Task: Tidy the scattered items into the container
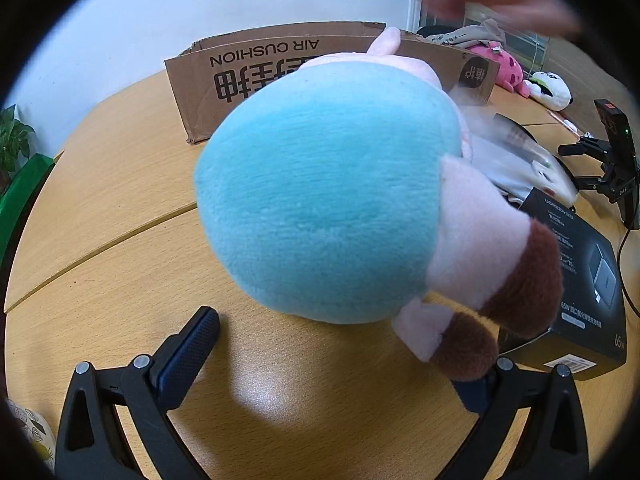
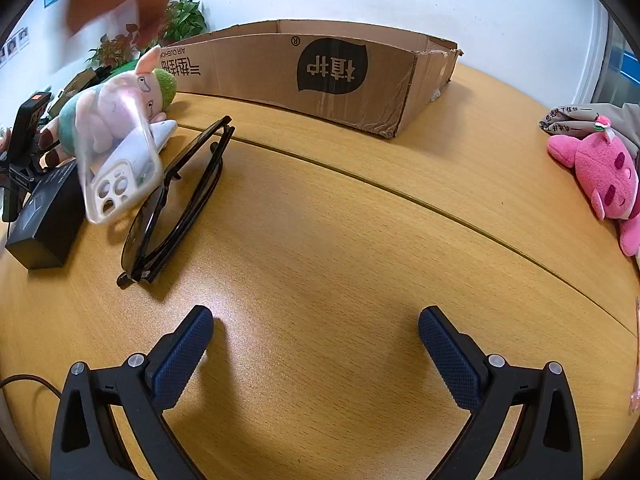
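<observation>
While spread wide before the box (image 2: 336,76), left gripper (image 1: 344,344) perhaps touching pig (image 1: 320,200), right gripper (image 2: 316,336) bare.

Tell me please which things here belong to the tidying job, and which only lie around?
Belong to the job:
cardboard box
pig plush
sunglasses
clear phone case
black charger box

Probably only lying around:
pink plush, far off at the table edge
potted plant
phone on a stand
</observation>
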{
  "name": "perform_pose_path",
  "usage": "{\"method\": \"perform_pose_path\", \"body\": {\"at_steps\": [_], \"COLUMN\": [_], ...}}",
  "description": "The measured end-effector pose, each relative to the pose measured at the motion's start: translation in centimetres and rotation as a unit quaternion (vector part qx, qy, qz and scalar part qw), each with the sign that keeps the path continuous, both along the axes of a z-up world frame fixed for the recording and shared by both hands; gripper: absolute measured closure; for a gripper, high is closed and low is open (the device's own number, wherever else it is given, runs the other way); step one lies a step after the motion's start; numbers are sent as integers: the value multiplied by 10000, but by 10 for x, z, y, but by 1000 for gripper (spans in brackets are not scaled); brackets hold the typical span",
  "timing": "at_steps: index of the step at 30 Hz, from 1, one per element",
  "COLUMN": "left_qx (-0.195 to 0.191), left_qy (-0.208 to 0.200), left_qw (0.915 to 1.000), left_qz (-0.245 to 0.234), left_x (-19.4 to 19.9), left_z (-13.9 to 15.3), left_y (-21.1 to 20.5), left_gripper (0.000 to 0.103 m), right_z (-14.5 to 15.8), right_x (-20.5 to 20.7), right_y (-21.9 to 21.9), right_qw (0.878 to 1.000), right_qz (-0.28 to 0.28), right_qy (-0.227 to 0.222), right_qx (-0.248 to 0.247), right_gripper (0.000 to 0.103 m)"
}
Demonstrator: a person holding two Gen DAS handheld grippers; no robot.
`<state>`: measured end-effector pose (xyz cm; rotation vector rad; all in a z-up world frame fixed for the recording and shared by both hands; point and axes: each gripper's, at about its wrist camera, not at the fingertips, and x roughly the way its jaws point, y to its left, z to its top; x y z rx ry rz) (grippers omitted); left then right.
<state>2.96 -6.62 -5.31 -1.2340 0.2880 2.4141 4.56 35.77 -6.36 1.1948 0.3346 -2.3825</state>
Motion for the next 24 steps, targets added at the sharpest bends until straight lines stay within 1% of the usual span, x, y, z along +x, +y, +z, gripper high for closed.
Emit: {"method": "perform_pose_path", "body": {"at_steps": [24], "left_qx": [6], "left_qy": [2], "left_qw": [10000], "left_qz": [-16], "left_x": [1], "left_z": [-2], "left_y": [0], "left_gripper": [0], "right_z": [0], "right_x": [0], "right_y": [0], "right_qw": [10000], "right_qz": [-2], "right_qy": [0], "right_qx": [3], "right_gripper": [0]}}
